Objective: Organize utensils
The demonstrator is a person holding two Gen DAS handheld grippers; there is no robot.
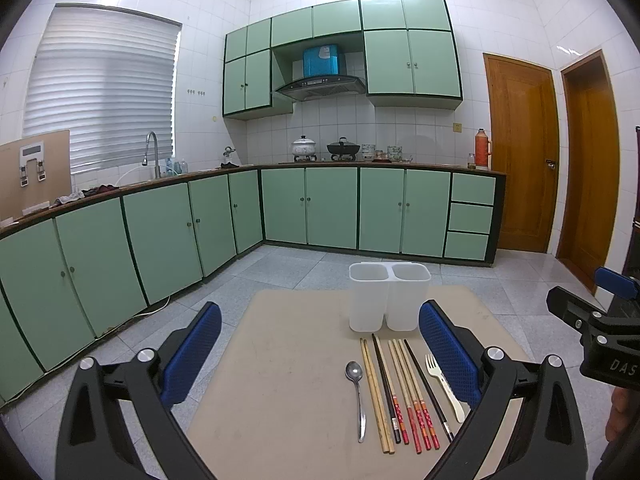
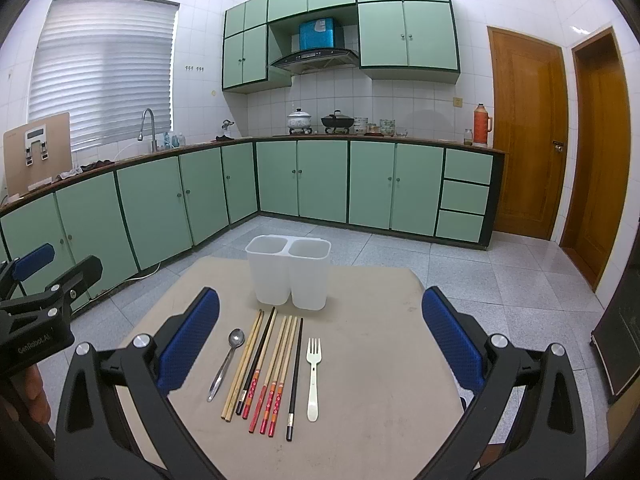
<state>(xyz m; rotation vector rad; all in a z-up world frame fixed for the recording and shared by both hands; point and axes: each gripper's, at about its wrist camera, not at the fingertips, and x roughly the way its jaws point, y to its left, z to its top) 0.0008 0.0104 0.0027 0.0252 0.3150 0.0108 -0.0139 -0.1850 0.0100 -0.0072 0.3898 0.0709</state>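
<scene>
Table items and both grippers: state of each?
Utensil holder: upright, both compartments empty.
Spoon: flat on table, leftmost.
Chopsticks: flat, in a row, none in holder.
Fork: flat, rightmost.
Left gripper: open, holding nothing.
Right gripper: open, holding nothing.

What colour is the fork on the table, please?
Cream white fork; clearest in the right wrist view.

Left gripper (image 1: 320,354): black plastic frame w/ triangular cutouts, round silver screws at pivots, blue textured pads (image 1: 450,354). Right gripper (image 2: 320,350): same build — black arms, silver screws, blue cross-hatched pads (image 2: 190,342). White lettering on each gripper's black body, seen from the other's cam. Bare skin of hand (image 1: 622,418) just below right gripper's lettering.
</scene>
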